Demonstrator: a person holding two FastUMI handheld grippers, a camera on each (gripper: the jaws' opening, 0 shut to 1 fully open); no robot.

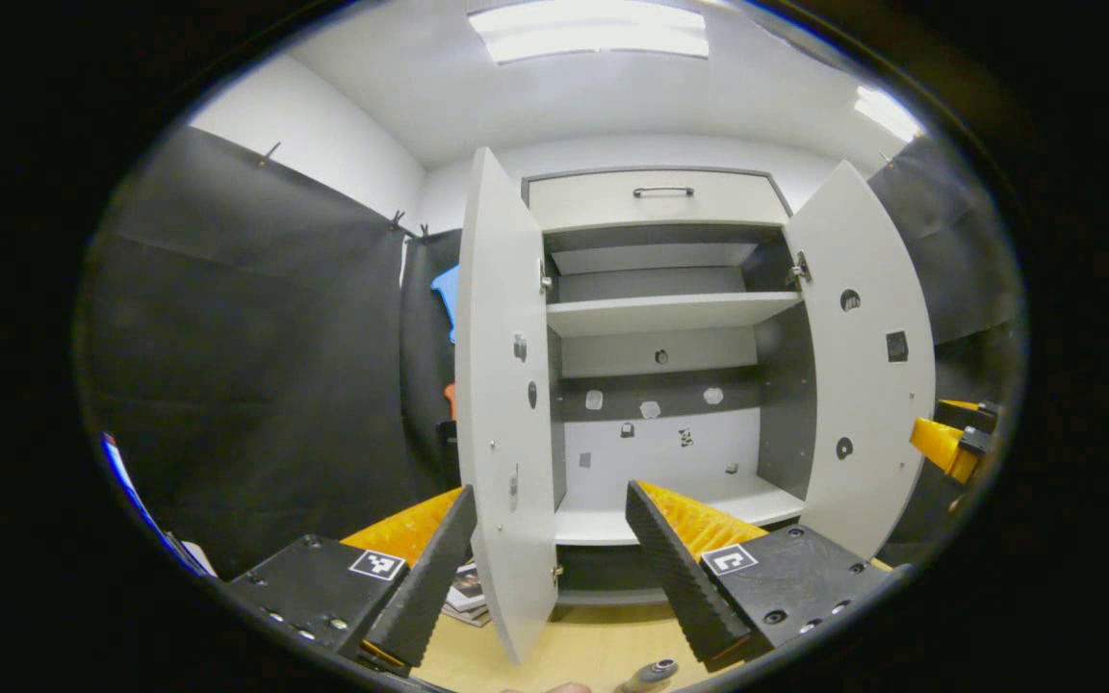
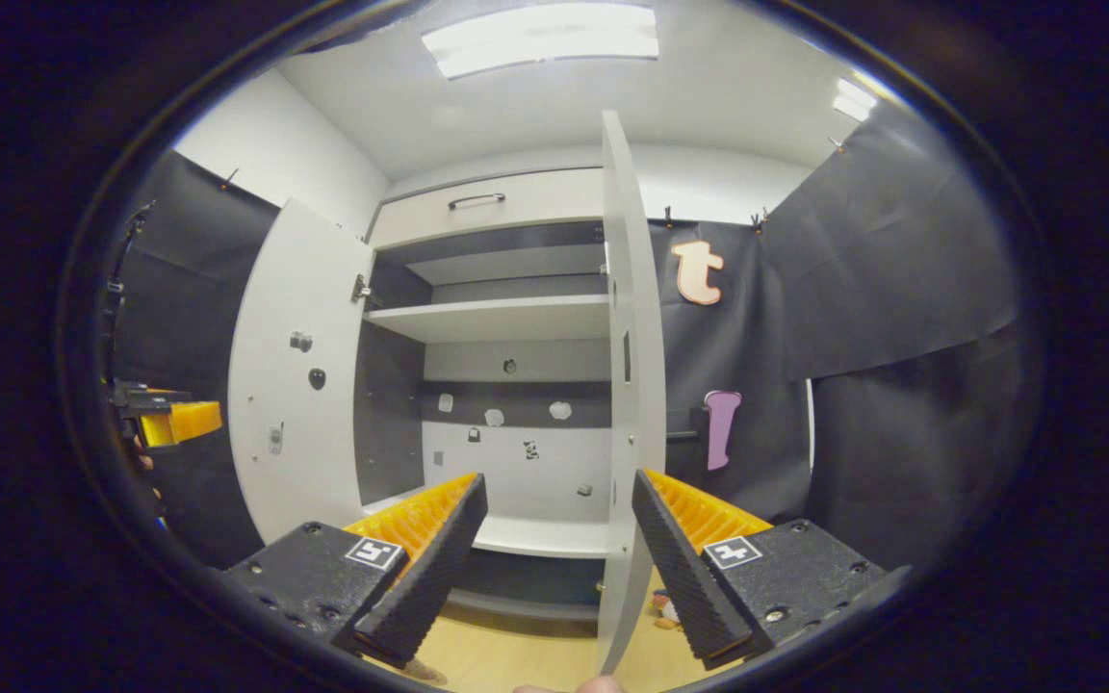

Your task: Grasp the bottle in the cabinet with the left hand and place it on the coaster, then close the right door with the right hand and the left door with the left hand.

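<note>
Presently: both doors open; bottle's cap (image 1: 656,670) low on the bench (image 1: 574,645); right claw (image 2: 554,568) spread beside right door (image 2: 633,385); left claw (image 1: 554,577) spread; risk: your swing clips the edge.

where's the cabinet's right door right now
In the right gripper view the right door stands wide open, edge-on between the right tongs' open fingers; in the left gripper view it hangs at the cabinet's right side.

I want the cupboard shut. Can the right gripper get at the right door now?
Probably yes. The right gripper is open, and the right door's edge stands between its fingers with nothing in the way.
</note>
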